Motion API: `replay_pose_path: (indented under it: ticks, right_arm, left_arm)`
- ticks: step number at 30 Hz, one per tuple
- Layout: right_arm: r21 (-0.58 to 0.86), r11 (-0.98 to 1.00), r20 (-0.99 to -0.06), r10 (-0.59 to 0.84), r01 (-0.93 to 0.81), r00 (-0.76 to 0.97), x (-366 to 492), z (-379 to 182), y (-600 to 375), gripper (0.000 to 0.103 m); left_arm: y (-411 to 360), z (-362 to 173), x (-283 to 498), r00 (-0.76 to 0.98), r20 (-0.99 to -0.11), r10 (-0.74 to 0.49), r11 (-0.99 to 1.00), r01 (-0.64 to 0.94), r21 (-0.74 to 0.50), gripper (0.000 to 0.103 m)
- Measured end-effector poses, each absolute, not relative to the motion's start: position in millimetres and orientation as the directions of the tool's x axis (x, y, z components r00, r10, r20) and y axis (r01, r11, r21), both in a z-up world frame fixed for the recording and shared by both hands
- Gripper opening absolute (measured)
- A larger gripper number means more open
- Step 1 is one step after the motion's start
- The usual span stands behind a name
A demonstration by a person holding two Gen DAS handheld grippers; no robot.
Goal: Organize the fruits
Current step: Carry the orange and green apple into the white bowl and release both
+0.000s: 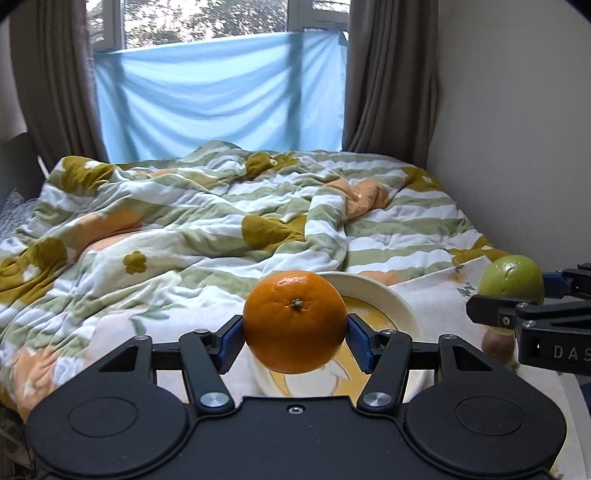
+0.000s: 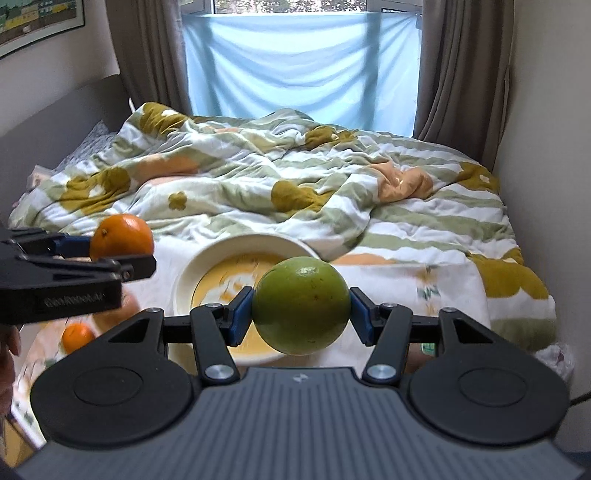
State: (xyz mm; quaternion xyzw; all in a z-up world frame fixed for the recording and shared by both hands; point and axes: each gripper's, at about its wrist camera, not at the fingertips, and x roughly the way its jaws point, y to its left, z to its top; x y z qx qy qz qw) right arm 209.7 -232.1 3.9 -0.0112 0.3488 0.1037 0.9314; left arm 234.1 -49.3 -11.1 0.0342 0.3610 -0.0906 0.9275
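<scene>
Left gripper (image 1: 294, 341) clamps an orange (image 1: 294, 322), right gripper (image 2: 301, 319) a green fruit (image 2: 301, 305), above the bowl (image 2: 188, 273); smooth round skins may slip out.

We look across a bed (image 2: 424, 236) filling the room wall to wall, its rumpled quilt (image 1: 207, 221) striped green and white with mustard flowers and peach patches. Behind it we see a window (image 1: 207, 18) with daylight and tree branches, its lower part covered by a pale blue sheet (image 1: 221, 96). Grey-brown curtains (image 1: 391, 74) hang at both sides. We note plain cream walls (image 2: 546, 147), a grey headboard (image 2: 55, 125) on the left, and a framed picture (image 2: 37, 22) above it.
</scene>
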Motion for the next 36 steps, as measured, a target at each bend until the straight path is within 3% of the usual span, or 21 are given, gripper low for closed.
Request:
replay_pose_path:
  ticks: [14,29,31,33,36]
  right_arm:
    - [0.093,0.989,-0.694,0.150,-0.119,0.705,304,-36,-232,0.070]
    - [0.100,0.991,-0.737,0.131,-0.085,0.663,334,-64,-237,0.070]
    - [0.102,0.992,-0.740,0.129,-0.080,0.661,335,-65,-236,0.070]
    - [0.100,0.992,-0.739,0.129,-0.082,0.661,335,-65,-237,0.070]
    - [0.096,0.992,-0.737,0.129,-0.086,0.663,336,-64,-238,0.070]
  left_arm:
    - [-67,-74,327,0.627,-0.754,-0.198,0.950,0.313,0.010,0.063]
    - [-85,-114,357,0.564,-0.800,-0.206,0.925,0.380,0.030,0.064]
    - [-86,-113,356,0.571,-0.794,-0.208,0.922,0.386,0.036,0.069]
    - [-87,-109,354,0.571,-0.787,-0.234,0.912,0.409,0.025,0.098]
    - [-83,-98,345,0.607,-0.761,-0.228,0.905,0.421,0.064,0.102]
